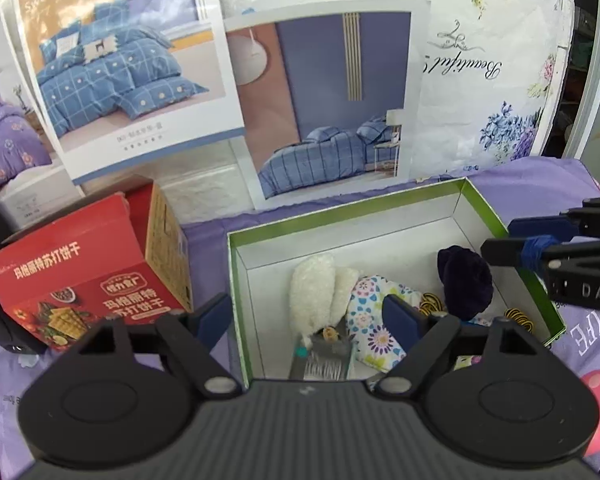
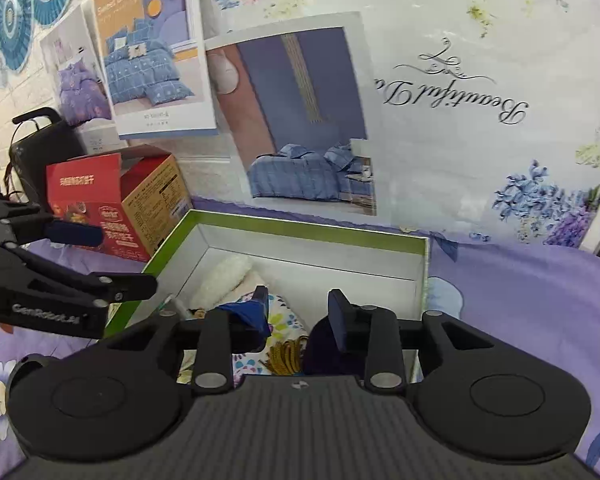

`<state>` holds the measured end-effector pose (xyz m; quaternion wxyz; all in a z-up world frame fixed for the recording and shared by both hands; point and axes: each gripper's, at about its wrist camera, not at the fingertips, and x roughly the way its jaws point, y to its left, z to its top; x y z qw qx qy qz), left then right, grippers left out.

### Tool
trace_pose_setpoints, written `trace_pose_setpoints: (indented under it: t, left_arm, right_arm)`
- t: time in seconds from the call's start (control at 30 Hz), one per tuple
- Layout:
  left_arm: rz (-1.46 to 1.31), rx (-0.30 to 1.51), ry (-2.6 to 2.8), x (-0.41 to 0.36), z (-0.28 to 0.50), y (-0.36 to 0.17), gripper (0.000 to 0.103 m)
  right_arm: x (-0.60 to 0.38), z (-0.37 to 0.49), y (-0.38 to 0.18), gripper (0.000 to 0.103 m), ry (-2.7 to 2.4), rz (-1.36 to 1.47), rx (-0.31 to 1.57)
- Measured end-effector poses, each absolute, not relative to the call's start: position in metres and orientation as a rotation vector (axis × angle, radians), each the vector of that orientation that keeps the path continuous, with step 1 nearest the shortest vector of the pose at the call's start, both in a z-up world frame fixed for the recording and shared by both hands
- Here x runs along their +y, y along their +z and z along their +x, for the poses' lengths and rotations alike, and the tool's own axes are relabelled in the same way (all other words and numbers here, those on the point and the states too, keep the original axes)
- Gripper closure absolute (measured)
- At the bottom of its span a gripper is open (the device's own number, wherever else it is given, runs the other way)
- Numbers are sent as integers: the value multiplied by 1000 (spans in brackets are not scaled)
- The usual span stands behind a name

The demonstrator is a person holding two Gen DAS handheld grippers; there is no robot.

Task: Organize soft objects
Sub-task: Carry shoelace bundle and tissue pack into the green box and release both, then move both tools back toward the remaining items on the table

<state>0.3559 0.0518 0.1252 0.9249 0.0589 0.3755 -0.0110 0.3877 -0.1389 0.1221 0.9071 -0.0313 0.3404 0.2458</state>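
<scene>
An open white box with a green rim [image 1: 340,208] [image 2: 300,228] sits on a purple bedsheet. Inside lie a white fluffy piece [image 1: 312,292] [image 2: 228,272], a floral cloth [image 1: 368,320] [image 2: 280,322], a dark navy plush [image 1: 466,284] [image 2: 320,344], yellow-and-black striped bits [image 1: 520,316] [image 2: 286,354] and a grey packet [image 1: 328,356]. My left gripper [image 1: 308,312] [image 2: 108,258] hovers over the box's near left side, open wide and empty. My right gripper [image 2: 300,308] [image 1: 500,238] hangs over the right side, jaws slightly apart, holding nothing.
A red biscuit carton [image 1: 84,280] [image 2: 96,208] stands left of the box. A black case [image 2: 44,144] is behind it. Bedding posters [image 1: 324,100] and a floral sheet cover the wall behind. The purple bedsheet [image 2: 520,300] stretches to the right.
</scene>
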Motion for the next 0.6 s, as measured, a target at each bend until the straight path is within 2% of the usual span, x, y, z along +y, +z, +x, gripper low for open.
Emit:
trace_pose_setpoints:
  t: [0.13,0.2,0.43,0.6]
  left_arm:
    - [127,739,1,53,342,137,13]
    - [124,707,2,54,327,147,1]
    - [109,627,-12,52,253,176,0]
    - [99,603,-43,45,189,166,0]
  right_arm:
    - [-143,379,134,80,481,-63,685]
    - [-144,369,141,77,481,-62,677]
    - [-148,297,166,67,504,-72,601]
    - [-155,222,164,65,527,-76,537]
